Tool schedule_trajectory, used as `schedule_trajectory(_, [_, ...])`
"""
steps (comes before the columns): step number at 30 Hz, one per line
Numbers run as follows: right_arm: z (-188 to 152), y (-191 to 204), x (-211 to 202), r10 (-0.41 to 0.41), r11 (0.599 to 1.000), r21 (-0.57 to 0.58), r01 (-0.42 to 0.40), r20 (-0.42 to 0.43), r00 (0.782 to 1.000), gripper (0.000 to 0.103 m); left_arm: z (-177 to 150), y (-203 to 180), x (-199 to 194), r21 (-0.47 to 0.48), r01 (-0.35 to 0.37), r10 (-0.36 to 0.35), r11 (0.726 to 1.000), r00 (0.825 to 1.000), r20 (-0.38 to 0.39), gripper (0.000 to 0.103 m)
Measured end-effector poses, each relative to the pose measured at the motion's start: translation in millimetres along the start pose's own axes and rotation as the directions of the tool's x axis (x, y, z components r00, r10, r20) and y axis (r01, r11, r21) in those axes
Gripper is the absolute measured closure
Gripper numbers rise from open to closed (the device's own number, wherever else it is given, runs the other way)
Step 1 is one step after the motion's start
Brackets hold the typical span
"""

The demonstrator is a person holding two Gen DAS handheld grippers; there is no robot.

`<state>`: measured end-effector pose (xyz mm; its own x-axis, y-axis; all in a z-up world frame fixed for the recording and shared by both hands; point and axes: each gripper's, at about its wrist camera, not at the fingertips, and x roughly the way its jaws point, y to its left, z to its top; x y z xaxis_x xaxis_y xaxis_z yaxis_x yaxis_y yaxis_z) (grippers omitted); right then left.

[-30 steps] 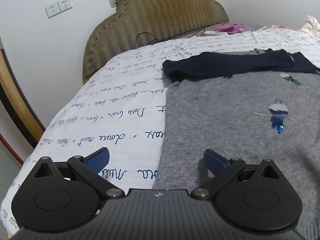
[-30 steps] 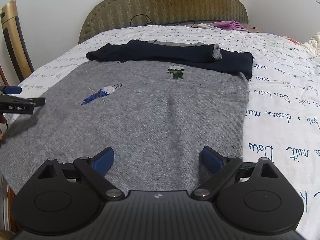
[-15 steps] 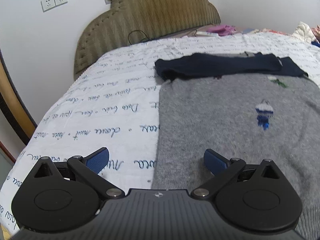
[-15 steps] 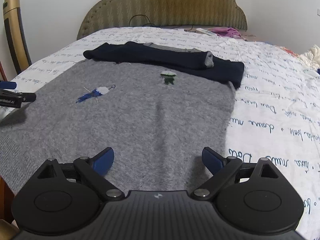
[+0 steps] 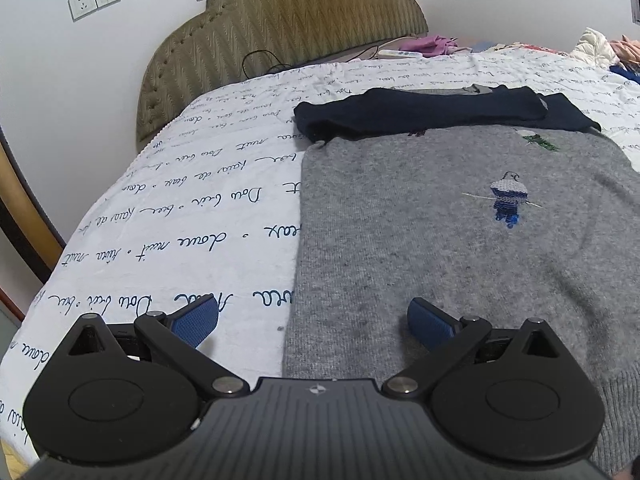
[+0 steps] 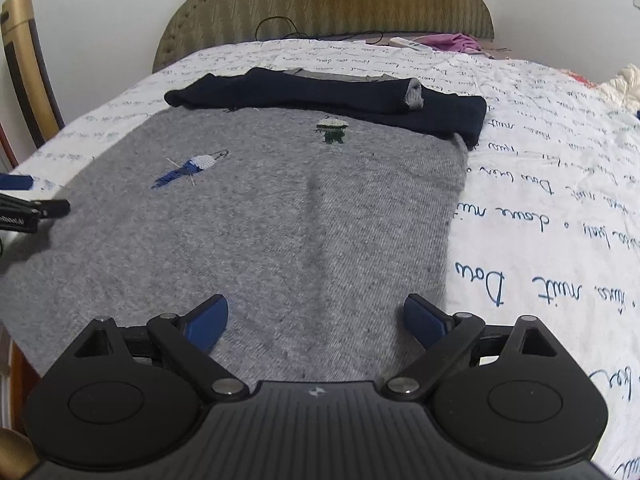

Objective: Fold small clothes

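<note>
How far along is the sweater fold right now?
Done: the navy sleeves are folded across the top of the grey sweater. In hand: nothing; the left gripper and the right gripper are open near the hem corners. Left: grip the hem and fold the body up.

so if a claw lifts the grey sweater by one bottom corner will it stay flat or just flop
The grey sweater is soft fuzzy knit lying limp on the bedspread, so it would likely droop. Its navy sleeves are only folded loosely across the top and may slide off. The knit looks thick, so probably heavy enough to sag from one corner; both open claws gripping seems safer.
</note>
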<state>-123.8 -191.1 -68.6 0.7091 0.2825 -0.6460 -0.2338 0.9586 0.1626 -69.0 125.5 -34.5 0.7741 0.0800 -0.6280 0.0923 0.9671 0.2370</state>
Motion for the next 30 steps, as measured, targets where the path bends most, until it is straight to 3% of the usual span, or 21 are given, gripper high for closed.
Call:
schedule_trajectory(7, [-2.4,4.5,-9.9,-0.002,1.0,-0.005,0.002,0.013,1.0,0.007,-0.2,-2.7,-5.8,0.022,-0.007,0.007,1.0,1.0,0.011,0.0])
schedule_trajectory(13, [-11.0,-23.0,-23.3,0.042,0.993,0.106,-0.045,0.032,0.999,0.007,-9.2,16.1,-12.7,0.006,0.073,-0.073,0.997,0.997,0.015,0.0])
schedule_trajectory(18, [-22.1,-44.9,-33.7,0.092,0.983,0.156,-0.094,0.02,0.996,0.007,-23.3,24.5,-21.5,0.059,0.123,-0.124,0.991,0.992,0.024,0.0])
schedule_trajectory(24, [-36.7,-71.8,-45.9,0.165,0.952,0.259,-0.165,0.021,0.986,0.008,-41.1,35.1,-17.6,-0.014,0.284,-0.284,0.959,0.958,-0.036,0.006])
schedule_trajectory(30, [-46.7,-78.8,-49.2,0.234,0.925,0.307,-0.225,0.008,0.972,0.007,-47.1,34.7,-18.2,-0.063,0.349,-0.352,0.935,0.936,-0.032,0.011])
